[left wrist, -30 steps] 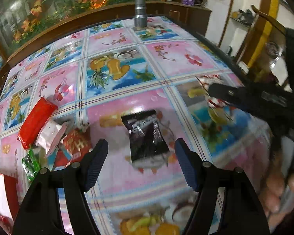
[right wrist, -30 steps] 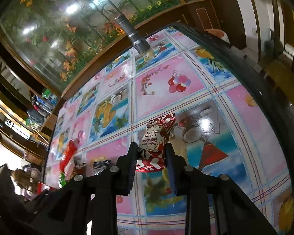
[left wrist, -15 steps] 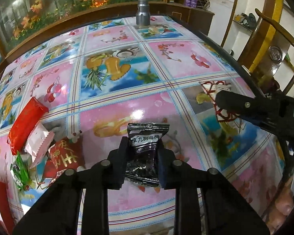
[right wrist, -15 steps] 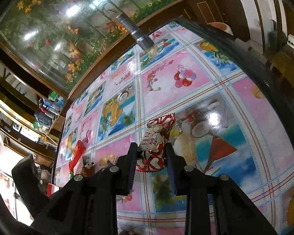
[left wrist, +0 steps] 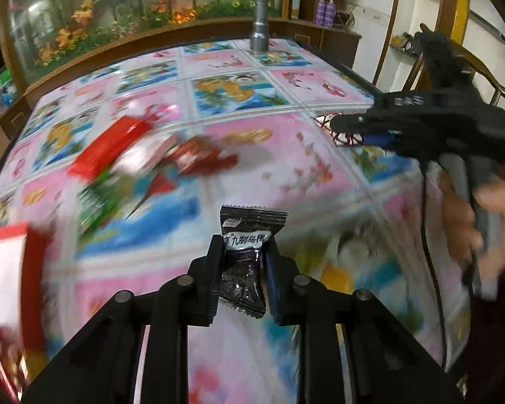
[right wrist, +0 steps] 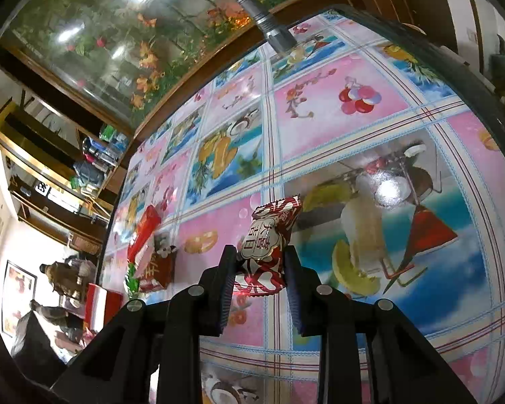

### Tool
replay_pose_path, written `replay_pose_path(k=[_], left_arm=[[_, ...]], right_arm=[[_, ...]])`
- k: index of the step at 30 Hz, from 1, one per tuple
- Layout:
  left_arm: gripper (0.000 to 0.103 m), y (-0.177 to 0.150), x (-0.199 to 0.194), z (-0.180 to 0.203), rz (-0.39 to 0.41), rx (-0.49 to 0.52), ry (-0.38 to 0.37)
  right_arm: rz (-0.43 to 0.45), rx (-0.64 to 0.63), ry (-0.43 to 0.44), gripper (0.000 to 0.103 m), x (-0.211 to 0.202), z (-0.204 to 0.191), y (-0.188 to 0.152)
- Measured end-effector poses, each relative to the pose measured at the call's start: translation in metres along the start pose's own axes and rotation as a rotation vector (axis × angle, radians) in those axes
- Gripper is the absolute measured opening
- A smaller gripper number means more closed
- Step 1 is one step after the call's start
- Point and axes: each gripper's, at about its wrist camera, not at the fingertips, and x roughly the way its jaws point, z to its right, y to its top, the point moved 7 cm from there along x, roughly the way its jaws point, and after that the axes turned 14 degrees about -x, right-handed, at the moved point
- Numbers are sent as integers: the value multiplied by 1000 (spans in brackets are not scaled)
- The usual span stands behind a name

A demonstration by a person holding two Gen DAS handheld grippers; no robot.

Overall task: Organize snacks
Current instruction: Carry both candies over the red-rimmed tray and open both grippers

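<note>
A black snack packet (left wrist: 249,222) stands between the pads of my left gripper (left wrist: 243,259). Its jaws are closing and press on the packet, held above the patterned tablecloth (left wrist: 286,155). My right gripper (right wrist: 259,259) is shut on a red-and-white candy packet (right wrist: 269,232) above the table. In the left wrist view the right gripper (left wrist: 350,126) shows at the right with a hand (left wrist: 481,222) on its grip. A blurred pile of snacks lies at the left: a long red packet (left wrist: 107,148), smaller red packets (left wrist: 202,158) and a green one (left wrist: 94,202).
A red-and-white box (left wrist: 6,269) sits at the table's near left edge, also seen as the box (right wrist: 101,303) in the right wrist view. A metal cylinder (left wrist: 259,30) stands at the far edge. A wooden chair (left wrist: 468,67) stands to the right.
My left gripper went from wide open around the black packet to closed on it, then carried it off the cloth toward the snack pile. The right gripper kept its packet.
</note>
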Motion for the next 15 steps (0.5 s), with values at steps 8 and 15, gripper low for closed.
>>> replay_pose_path(k=[8,15], left_arm=[[20,-37,-50,-58,30,-116,-36],[20,-32,-103,-104,164,-160,15]], right_arm=[[4,-24,17,29,5,-20,-9],[28,-112,183,29,15,-105,-26]])
